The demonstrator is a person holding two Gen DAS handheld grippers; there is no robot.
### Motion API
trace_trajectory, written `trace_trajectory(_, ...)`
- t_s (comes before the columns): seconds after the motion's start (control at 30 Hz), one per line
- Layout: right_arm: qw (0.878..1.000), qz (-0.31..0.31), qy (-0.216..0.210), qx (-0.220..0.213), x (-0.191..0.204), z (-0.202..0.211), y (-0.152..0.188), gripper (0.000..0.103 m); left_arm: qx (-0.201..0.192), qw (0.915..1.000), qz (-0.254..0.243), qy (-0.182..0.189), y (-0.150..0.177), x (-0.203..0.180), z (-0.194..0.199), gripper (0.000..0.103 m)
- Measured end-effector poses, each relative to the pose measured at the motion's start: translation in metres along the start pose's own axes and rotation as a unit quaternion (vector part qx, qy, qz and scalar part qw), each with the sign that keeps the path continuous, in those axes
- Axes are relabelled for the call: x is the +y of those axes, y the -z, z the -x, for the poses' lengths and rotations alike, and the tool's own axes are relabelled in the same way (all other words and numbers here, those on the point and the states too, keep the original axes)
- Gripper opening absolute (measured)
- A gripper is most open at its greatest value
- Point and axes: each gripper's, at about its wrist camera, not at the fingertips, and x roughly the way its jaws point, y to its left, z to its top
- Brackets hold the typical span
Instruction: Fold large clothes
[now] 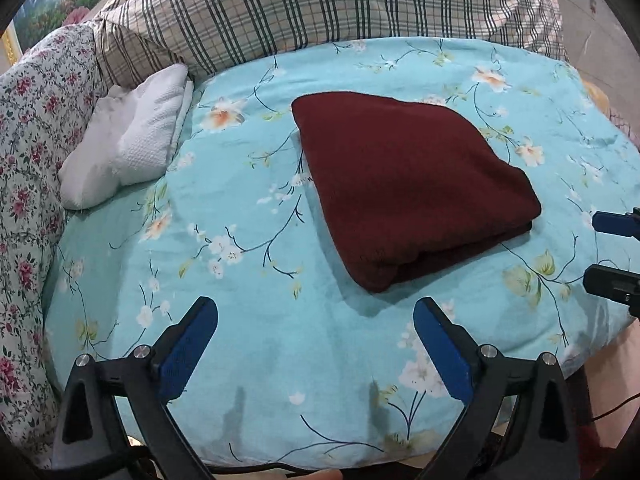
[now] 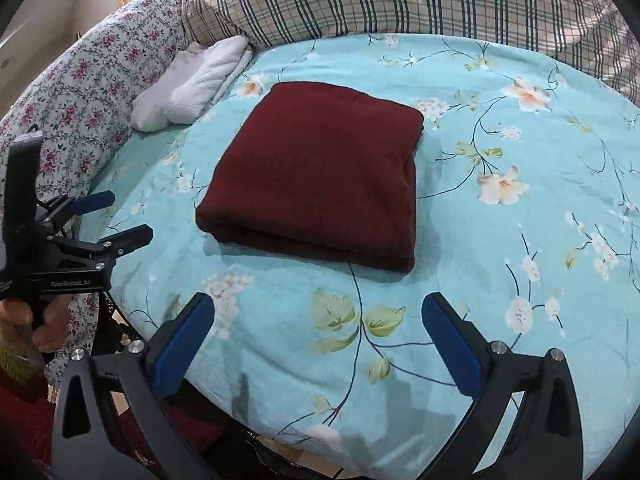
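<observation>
A dark red garment lies folded into a thick rectangle on the light blue floral bedsheet; it also shows in the right wrist view. My left gripper is open and empty, held above the sheet just short of the garment's near corner. My right gripper is open and empty, a little in front of the garment's near folded edge. The right gripper's fingers show at the right edge of the left wrist view, and the left gripper shows at the left of the right wrist view.
A folded white textured cloth lies at the sheet's left. A plaid quilt is piled along the back. A pink floral cover runs along the left side. The bed's near edge is just below my fingers.
</observation>
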Motion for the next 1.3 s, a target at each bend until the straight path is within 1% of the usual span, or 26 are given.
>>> trace_trajectory(0.17, 1.0, 0.004, 0.002, 0.005, 0.001, -0.005, -0.009, 0.103, -0.002, 1.0, -0.001, -0.004, -0.008, 0.003, -0.004, 0.099)
trace_trajectory(0.53, 1.0, 0.018, 0.01, 0.012, 0.0, -0.014, -0.026, 0.103, -0.009, 0.9997, -0.018, -0.014, -0.025, -0.003, -0.008, 0.099)
trace_trajectory(0.93, 0.999, 0.03, 0.013, 0.014, -0.005, -0.018, -0.043, 0.103, -0.007, 0.9997, -0.015, -0.02, -0.036, -0.005, -0.016, 0.099)
trace_trajectory(1.3, 0.999, 0.038, 0.01, 0.012, 0.002, -0.018, -0.048, 0.103, -0.008, 0.9997, -0.013, -0.018, -0.041, -0.005, -0.017, 0.099)
